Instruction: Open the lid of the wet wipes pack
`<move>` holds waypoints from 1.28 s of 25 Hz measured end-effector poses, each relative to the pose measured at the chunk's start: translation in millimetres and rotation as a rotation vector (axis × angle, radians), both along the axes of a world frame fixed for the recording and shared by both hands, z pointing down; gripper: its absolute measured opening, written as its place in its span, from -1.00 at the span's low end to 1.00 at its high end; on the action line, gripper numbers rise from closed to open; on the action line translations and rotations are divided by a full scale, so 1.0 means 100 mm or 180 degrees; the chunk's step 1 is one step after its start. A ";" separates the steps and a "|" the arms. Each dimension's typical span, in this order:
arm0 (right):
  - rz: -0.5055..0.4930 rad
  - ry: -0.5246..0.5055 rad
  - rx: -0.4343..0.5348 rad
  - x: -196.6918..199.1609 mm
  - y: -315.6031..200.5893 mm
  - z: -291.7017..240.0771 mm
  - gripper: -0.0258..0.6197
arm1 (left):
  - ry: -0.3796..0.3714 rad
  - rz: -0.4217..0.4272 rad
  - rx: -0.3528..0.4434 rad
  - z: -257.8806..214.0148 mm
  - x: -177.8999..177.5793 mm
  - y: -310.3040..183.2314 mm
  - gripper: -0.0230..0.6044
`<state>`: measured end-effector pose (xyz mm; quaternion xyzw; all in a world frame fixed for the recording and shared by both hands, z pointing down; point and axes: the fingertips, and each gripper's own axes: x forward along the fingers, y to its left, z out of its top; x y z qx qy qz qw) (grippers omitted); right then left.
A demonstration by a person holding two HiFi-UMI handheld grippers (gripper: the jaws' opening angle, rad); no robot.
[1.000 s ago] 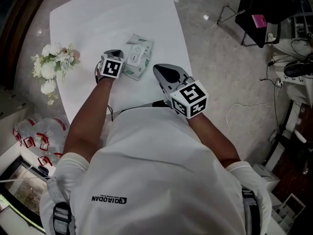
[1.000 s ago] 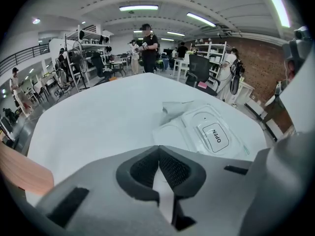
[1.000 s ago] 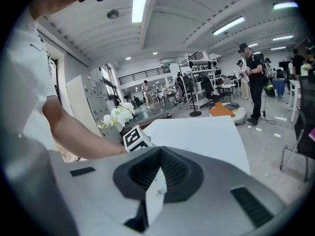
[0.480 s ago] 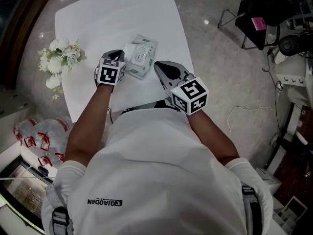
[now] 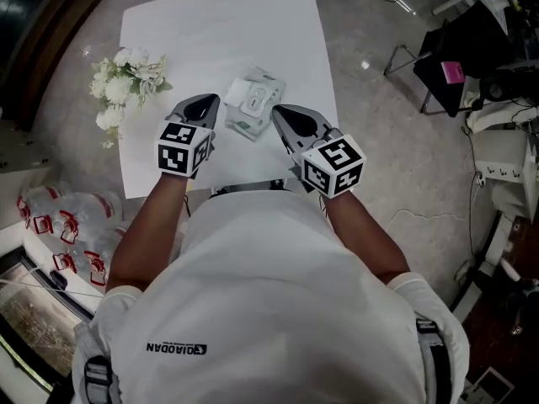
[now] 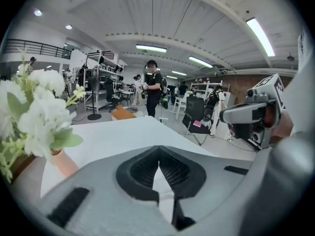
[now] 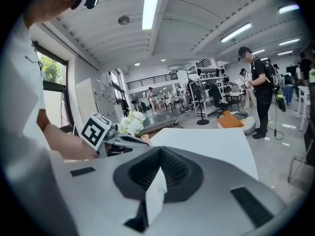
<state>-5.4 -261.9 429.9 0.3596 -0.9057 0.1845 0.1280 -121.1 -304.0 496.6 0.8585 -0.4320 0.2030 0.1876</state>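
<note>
**Pack lies between two shut claws, lid untouched**

Going left to right in my head view: the flowers [image 5: 126,81] stand at the table's [image 5: 219,23] left edge, well out of the way.

Next comes my left claw [image 5: 214,100]. Its own view shows the jaws closed tip to tip on nothing [image 6: 158,157], with only bare tabletop visible through the slot below them. From its tip the pack [image 5: 268,84] lies at 3 o'clock, just beside it in the picture, though I judge the claw to be held above the table, not at pack level.

The pack lies flat near the table's near edge, its long axis running from about 1 o'clock to 7 o'clock. The lid [image 5: 252,101] is the pale rounded flap in the middle of the top face. It looks closed to me, but it is small at this range and I would not swear to it.

Last is my right claw [image 5: 276,111], also closed at the tips [image 7: 160,156]. A white sliver with a green fleck shows through its slot. I take that for the pack seen beyond, not something pinched. From this tip the lid lies at 10 o'clock, and the tip overlaps the pack's right edge in the picture, so the right claw looks a shade nearer.

My judgement is that whichever claw goes in must first part its jaws, then come at the lid across the pack's short side.
</note>
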 end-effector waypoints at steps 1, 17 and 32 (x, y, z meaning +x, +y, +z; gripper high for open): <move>-0.0010 -0.0021 0.0002 -0.01 0.00 -0.01 -0.90 | 0.0043 -0.0025 0.0039 -0.07 -0.03 0.03 -0.90; -0.0086 -0.0120 0.0290 -0.07 -0.06 -0.28 -0.90 | 0.0136 -0.0323 0.0468 -0.76 -0.39 0.34 -0.90; -0.0058 -0.0074 0.0287 -0.01 -0.04 -0.25 -0.91 | 0.0107 -0.0214 0.0603 -0.89 -0.19 0.36 -0.90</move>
